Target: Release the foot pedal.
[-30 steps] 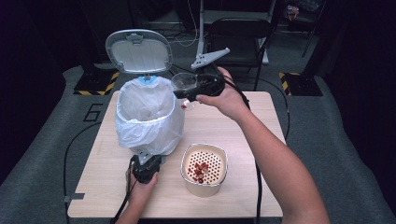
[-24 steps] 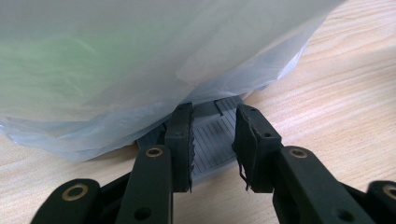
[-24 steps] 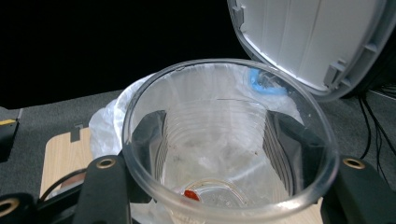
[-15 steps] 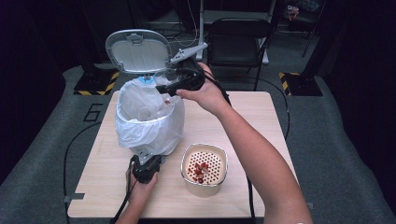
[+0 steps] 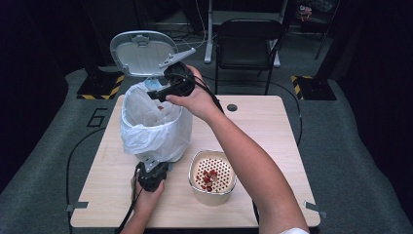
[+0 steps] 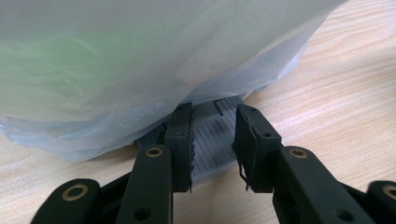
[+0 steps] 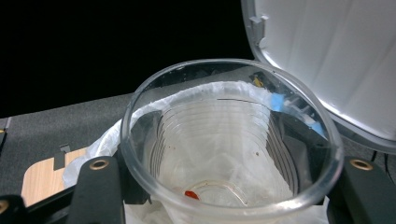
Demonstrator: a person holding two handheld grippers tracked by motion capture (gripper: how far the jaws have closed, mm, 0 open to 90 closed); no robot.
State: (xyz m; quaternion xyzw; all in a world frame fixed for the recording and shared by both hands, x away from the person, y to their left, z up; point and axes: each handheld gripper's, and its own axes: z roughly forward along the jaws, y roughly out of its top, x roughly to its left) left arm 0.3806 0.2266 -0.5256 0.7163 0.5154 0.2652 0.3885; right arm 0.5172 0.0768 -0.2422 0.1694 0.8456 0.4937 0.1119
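We see the clear plastic cup (image 7: 231, 140) pinched in the right gripper (image 5: 160, 92), whose jaws have just been opening a little, above the lined bin (image 5: 156, 129). The open lid (image 5: 141, 52) stands behind. The left gripper (image 6: 214, 144) pinches the bin's pedal (image 6: 212, 135) on the counter (image 5: 272, 141), beside a strainer bowl (image 5: 212, 175).

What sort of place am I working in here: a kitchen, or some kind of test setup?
Most likely a recording or lab space, not a kitchen. A lone wooden table stands on grey carpet with a taped number six beside it, yellow-black hazard-striped blocks sit behind, and a folding chair stands against a dark backdrop.
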